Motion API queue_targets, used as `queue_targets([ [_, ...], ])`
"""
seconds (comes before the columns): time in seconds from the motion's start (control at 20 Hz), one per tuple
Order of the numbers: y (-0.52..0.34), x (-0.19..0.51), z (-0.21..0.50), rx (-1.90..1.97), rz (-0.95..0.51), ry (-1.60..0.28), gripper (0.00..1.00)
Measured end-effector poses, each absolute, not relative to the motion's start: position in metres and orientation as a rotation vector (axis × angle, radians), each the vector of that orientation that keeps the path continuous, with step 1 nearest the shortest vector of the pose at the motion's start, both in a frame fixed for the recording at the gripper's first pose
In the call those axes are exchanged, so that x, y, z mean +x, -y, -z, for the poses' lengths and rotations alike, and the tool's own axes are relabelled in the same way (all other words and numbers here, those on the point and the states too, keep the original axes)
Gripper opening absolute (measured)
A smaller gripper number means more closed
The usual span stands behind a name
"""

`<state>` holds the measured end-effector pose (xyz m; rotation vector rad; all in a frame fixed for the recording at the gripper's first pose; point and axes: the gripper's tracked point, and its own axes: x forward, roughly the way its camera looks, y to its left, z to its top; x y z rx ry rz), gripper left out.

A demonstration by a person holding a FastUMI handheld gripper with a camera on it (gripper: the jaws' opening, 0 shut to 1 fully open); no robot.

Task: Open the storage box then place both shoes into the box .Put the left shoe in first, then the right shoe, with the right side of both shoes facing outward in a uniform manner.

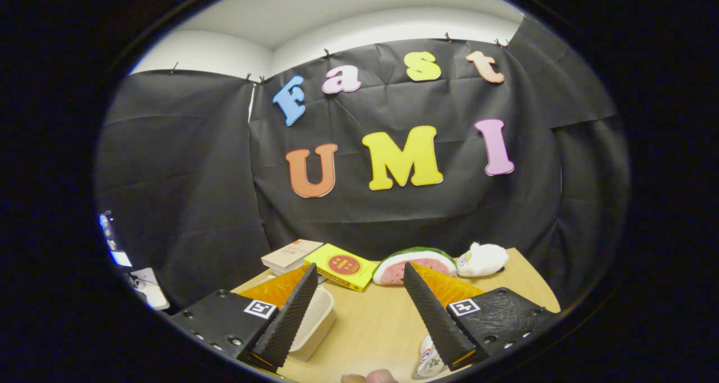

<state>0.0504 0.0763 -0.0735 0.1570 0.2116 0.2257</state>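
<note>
My gripper (359, 310) is open above the wooden table (382, 327), with nothing between its fingers. A white storage box (317, 321) sits just behind and partly under the left finger (292, 315); whether its lid is on cannot be made out. A white shoe (428, 360) with dark markings peeks out from below the right finger (435, 315), mostly hidden by it. A person's fingertips (371, 377) show at the table's near edge, between the two fingers.
At the far side of the table lie a tan book (291, 255), a yellow book (341, 266), a watermelon-slice plush (415, 264) and a white plush toy (483, 258). A black cloth wall stands behind the table. A small white object (149, 287) sits off to the left.
</note>
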Motion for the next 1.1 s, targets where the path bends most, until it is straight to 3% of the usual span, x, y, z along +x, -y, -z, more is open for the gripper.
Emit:
queue_targets([
  [0.35,-0.146,0.062,0.15,0.29,-0.302,-0.425,0.95],
  [1.1,-0.214,0.054,0.285,0.615,-0.341,-0.922,0.96],
])
